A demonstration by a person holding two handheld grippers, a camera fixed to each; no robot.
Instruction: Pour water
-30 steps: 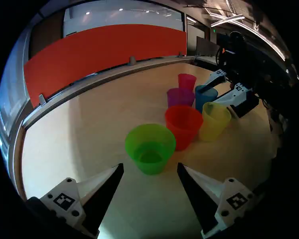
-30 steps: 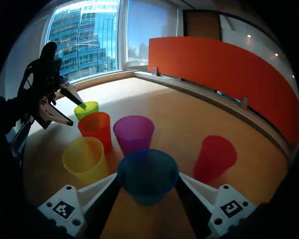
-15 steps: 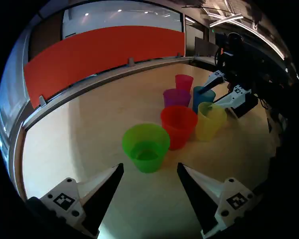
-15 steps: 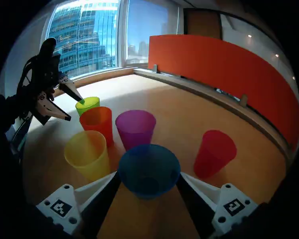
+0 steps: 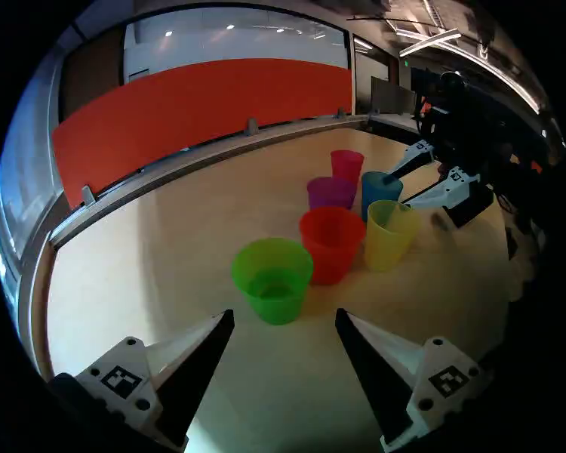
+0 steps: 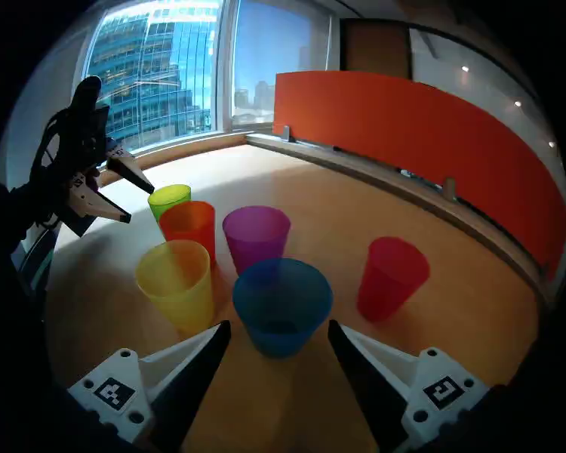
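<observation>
Left tool (image 5: pixel 283 312) open, facing translucent green plastic cup (image 5: pixel 272 279); right tool (image 6: pixel 278 323) open, flanking translucent blue plastic cup (image 6: pixel 281 306) — cups upright on wooden bench (image 5: pixel 170 226), probably aligned for grasping.

You see 6 translucent cups: a green cup (image 5: pixel 272 279), an orange cup (image 5: pixel 331 241), a yellow cup (image 5: pixel 389 234), a purple cup (image 5: pixel 331 194), a blue cup (image 5: pixel 379 193) and a crimson cup (image 5: pixel 347 165). The tabletop (image 5: pixel 170 249) is pale wood-toned, the panel (image 5: pixel 207 106) bright orange. Your left hand-held gripper (image 5: pixel 283 332) and right hand-held gripper (image 6: pixel 275 343) are white and black, with black-and-white square markers (image 5: pixel 122 381).
</observation>
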